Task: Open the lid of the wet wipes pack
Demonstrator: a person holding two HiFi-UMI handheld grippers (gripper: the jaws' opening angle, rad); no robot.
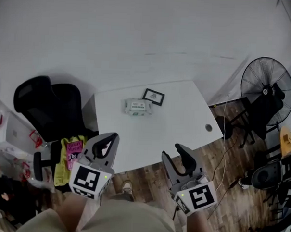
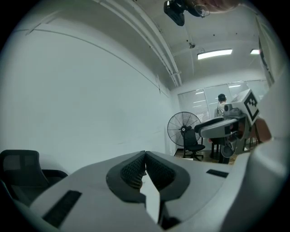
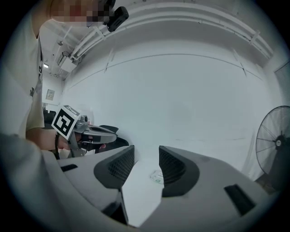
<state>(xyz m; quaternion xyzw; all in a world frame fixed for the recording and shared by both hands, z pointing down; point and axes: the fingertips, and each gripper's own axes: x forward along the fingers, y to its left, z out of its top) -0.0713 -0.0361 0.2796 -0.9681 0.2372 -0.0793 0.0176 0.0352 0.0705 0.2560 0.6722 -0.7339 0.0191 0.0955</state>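
Observation:
The wet wipes pack [image 1: 137, 107] lies flat on the far half of the white table [image 1: 169, 133], its lid down. In the right gripper view a piece of the pack [image 3: 156, 176] shows between the jaws, far off. Both grippers hang over the table's near edge, well short of the pack. My left gripper [image 1: 110, 141] is shut, its ribbed pads [image 2: 134, 171] meeting at the tips with nothing between them [image 2: 145, 156]. My right gripper [image 1: 176, 153] is open and empty [image 3: 146, 161].
A black-framed card [image 1: 153, 96] lies just behind the pack. A small round hole [image 1: 208, 127] sits near the table's right edge. A black office chair [image 1: 49, 104] stands at the left, a floor fan [image 1: 267, 89] and cables at the right. Bags [image 1: 71, 158] lie on the floor at the left.

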